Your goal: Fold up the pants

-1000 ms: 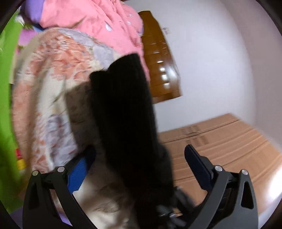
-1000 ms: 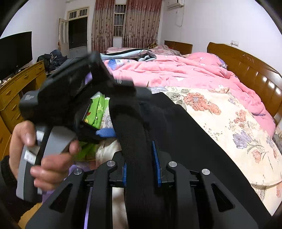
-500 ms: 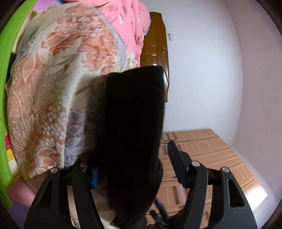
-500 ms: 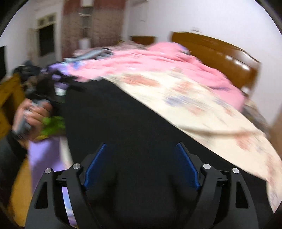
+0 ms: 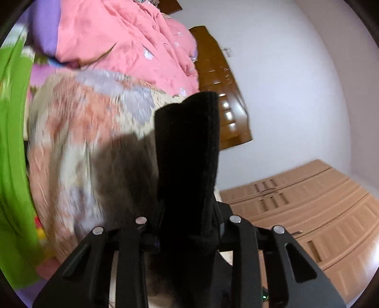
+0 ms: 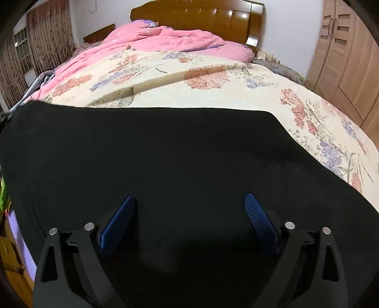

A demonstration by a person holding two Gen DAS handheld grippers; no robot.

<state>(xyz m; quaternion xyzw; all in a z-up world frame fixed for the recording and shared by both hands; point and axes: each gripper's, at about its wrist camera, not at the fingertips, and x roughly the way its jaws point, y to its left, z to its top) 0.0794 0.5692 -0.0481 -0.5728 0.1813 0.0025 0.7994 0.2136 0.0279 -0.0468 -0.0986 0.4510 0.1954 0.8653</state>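
Bed [image 6: 213, 78]: wide, spread with a cream floral coverlet, a rumpled pink quilt [image 6: 165, 40] heaped toward the brown wooden headboard [image 6: 201, 14]; pale wooden wardrobe [image 6: 350, 59] to one side. Pants [image 6: 165, 154]: black, now laid broad and fairly flat across the near part of the coverlet in the right wrist view, their far edge a straight line against the floral print; one bunched end rises as a dark column in the left wrist view [image 5: 189, 147]. Right gripper [image 6: 187, 218]: jaws opening, blue pads wide apart above the cloth and pinching nothing; a second ago the same pads were closed on a thick fold of the pants, beside the person's other hand and tool, with the view facing the curtained window. Since then it has let go and swung across to look down along the bed toward the headboard. Left gripper [image 5: 187, 225]: jaws closing on the bunched end, the cloth filling the gap; a second ago these jaws stood wide with the fabric loose between them, and half a second ago half closed. Reading: the held end has passed from right tool to left, so the garment stays anchored while the right is free, likely to take a new hold or smooth the spread cloth for the next fold. Left view blurred; the pads are hidden by cloth.
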